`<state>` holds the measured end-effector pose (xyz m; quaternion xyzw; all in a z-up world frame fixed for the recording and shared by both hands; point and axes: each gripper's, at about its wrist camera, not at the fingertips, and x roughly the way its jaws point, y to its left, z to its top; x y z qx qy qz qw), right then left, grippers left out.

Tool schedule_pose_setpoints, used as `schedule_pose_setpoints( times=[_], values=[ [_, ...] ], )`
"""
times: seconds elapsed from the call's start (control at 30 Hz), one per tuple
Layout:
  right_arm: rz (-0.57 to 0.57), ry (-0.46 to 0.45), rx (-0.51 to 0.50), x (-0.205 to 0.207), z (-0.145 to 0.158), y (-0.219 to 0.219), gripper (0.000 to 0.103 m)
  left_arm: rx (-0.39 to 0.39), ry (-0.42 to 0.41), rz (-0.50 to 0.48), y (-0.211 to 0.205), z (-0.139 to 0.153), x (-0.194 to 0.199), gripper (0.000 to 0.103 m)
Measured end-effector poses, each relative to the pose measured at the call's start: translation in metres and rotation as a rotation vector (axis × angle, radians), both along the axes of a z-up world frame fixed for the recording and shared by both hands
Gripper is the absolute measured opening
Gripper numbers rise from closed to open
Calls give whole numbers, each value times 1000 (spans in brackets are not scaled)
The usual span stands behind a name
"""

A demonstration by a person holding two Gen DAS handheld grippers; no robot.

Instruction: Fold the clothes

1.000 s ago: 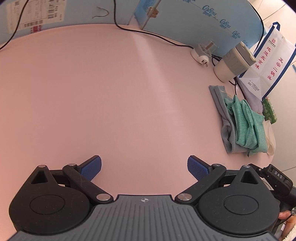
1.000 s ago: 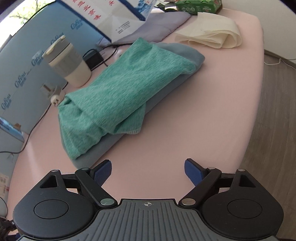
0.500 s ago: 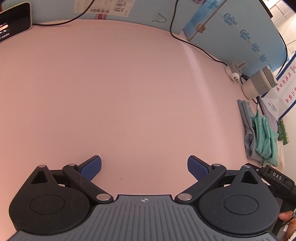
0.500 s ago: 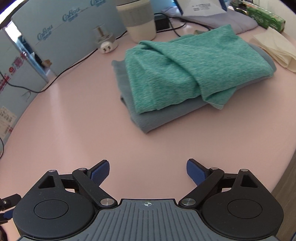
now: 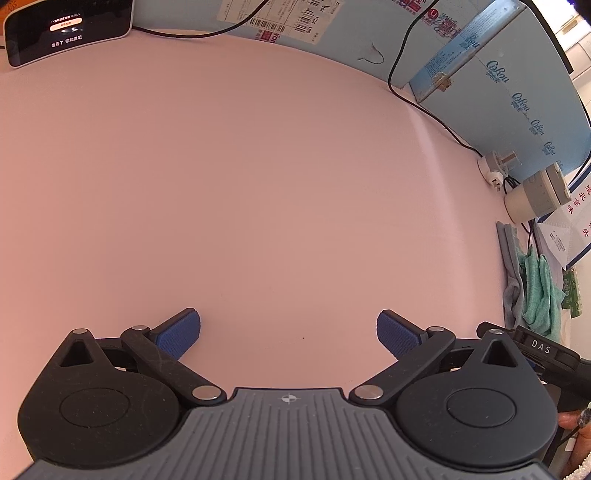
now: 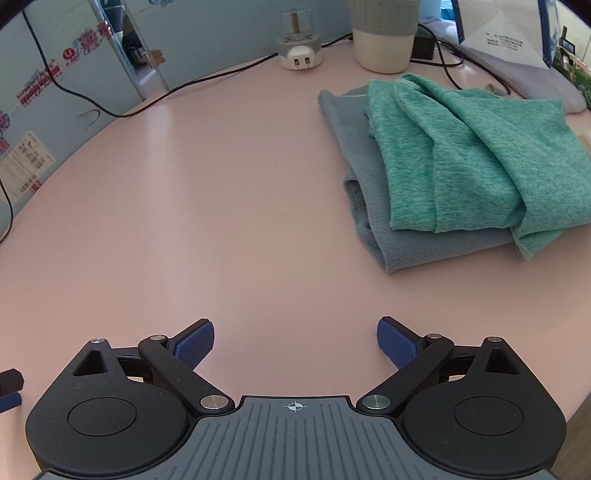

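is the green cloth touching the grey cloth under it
Touching: the right wrist view shows the green cloth lying directly on the grey cloth, no gap.

grey garment (image 6: 373, 221) mostly under green cloth (image 6: 472, 155), cup (image 6: 384, 37) top cropped

The blue partition panels (image 5: 532, 110) carry a repeated white script brand that seems to read "CoRou". A white shipping label (image 5: 284, 16) stuck on the partition shows barcodes and "K24 188". A black part (image 5: 541, 347) at the right edge of the left wrist view bears "DAS". The dark screen (image 5: 70, 29) shows Chinese characters, and the white bag (image 5: 580, 210) has red ones, too small to read.
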<state>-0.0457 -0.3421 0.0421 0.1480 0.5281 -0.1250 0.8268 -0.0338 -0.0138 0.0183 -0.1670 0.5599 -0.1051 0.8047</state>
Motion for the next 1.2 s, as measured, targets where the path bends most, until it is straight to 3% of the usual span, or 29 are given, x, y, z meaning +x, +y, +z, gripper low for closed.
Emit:
schedule_pose_setpoints(
  times=[0.13, 0.33, 0.73, 1.2],
  values=[
    [66, 23, -39, 8, -2, 12, 98, 32, 5, -25, -6, -1, 1, 103],
    [128, 61, -93, 13, -8, 25, 103, 157, -10, -122, -27, -2, 1, 103],
    [146, 64, -106, 15, -12, 25, 103, 364, -39, -249, -60, -5, -8, 103],
    [147, 53, -111, 11, -10, 30, 103, 371, -53, -252, -61, 0, -14, 103]
  ],
)
